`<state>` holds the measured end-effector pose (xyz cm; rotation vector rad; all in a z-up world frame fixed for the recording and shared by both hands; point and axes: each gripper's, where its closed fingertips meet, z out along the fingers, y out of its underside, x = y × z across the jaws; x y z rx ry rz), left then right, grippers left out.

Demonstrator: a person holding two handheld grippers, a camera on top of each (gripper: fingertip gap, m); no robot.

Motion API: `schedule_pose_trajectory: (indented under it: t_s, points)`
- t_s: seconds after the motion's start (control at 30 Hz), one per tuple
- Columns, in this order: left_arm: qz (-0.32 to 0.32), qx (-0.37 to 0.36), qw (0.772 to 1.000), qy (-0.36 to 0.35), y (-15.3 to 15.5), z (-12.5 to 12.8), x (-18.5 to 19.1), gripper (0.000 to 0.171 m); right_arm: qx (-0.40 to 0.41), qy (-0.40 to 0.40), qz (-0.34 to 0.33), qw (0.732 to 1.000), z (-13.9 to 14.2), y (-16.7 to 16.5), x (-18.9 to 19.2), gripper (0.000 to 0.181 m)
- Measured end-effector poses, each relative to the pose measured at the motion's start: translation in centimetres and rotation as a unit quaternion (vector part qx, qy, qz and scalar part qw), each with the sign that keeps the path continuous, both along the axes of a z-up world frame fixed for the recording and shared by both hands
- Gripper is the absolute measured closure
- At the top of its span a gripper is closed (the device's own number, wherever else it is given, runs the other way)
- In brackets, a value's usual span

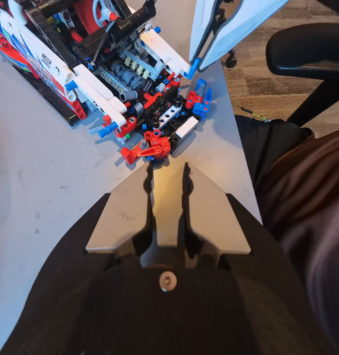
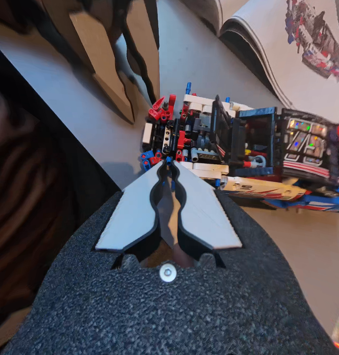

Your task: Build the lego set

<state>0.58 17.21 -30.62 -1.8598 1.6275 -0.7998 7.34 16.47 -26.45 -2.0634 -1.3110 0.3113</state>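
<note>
The lego car [image 1: 91,63] lies on the grey table [image 1: 40,182], its open front end with red, blue and black parts towards me. My left gripper [image 1: 168,166] is open and empty, its tips just short of the red corner assembly [image 1: 151,148]. My right gripper [image 2: 168,163] is shut on a small blue pin [image 2: 168,160] and holds it against the front end of the car's white side beam [image 2: 207,169]. In the left wrist view the right gripper [image 1: 195,64] comes in from the top right with the blue pin [image 1: 194,67] at that beam's end [image 1: 185,72]. The car [image 2: 241,146] and the left gripper [image 2: 145,110] also show in the right wrist view.
An open instruction booklet [image 2: 280,48] lies beyond the car. The table edge [image 1: 239,134] runs close on the right, with a person's lap [image 1: 299,192] and a black office chair [image 1: 308,53] beyond it. There is about 9 centimeters between the tips of the two grippers.
</note>
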Motion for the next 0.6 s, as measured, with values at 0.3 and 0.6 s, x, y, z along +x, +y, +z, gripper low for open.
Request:
schedule_pose_trajectory:
  t_s: [0.3, 0.6]
  points:
    - [0.019, 0.031, 0.998, -0.045, 0.5, 2.2, -0.5, 0.145, 0.044, -0.067, 0.051, 0.995, 0.2, 0.7, -0.4, 0.177]
    - [0.03, 0.034, 0.992, -0.118, 0.8, 4.7, 1.6, 0.149, 0.027, -0.049, 0.064, 0.996, 0.6, 0.6, -2.7, 0.177]
